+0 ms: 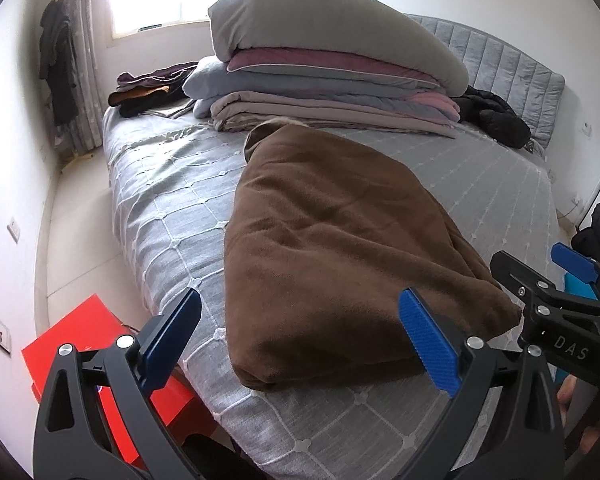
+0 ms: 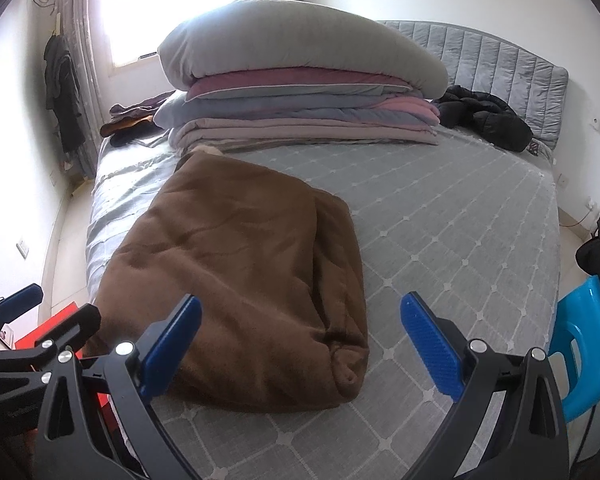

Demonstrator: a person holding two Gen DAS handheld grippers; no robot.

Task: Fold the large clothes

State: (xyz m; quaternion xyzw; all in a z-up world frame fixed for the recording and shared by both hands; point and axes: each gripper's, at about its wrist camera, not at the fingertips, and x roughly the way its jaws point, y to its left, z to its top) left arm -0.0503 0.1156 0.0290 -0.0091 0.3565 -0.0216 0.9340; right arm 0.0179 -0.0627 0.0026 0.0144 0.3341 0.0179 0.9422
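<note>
Clothes are hanging (image 1: 56, 64) by the curtain at the far left, and a red box (image 1: 100, 344) is sitting on the floor beside the bed's near corner. Next along, the left gripper (image 1: 300, 336) is hovering over the bed's (image 1: 160, 208) near edge, jaws spread wide and holding nothing. Between and just past its fingers, the brown garment (image 1: 332, 252) is lying on the grey quilted cover, already doubled into a long thick bundle that is running from the near edge toward the stacked bedding (image 1: 324, 76) at the head. The right gripper (image 2: 300, 340) is hanging just to the right of the left one, jaws likewise wide apart and empty, with the bundle's near right corner below and ahead of it. Further right, a black jacket (image 1: 496, 120) is slumping against the headboard, and a blue chair (image 2: 580, 344) is standing off the bed's right side.

I'd judge the folding is partway along: lengthwise folds look done, and a cross fold is probably pending. That would call for each gripper to pinch a near corner of the bundle, lift both together and carry them toward the far end, keeping the thick layers from slipping apart.
</note>
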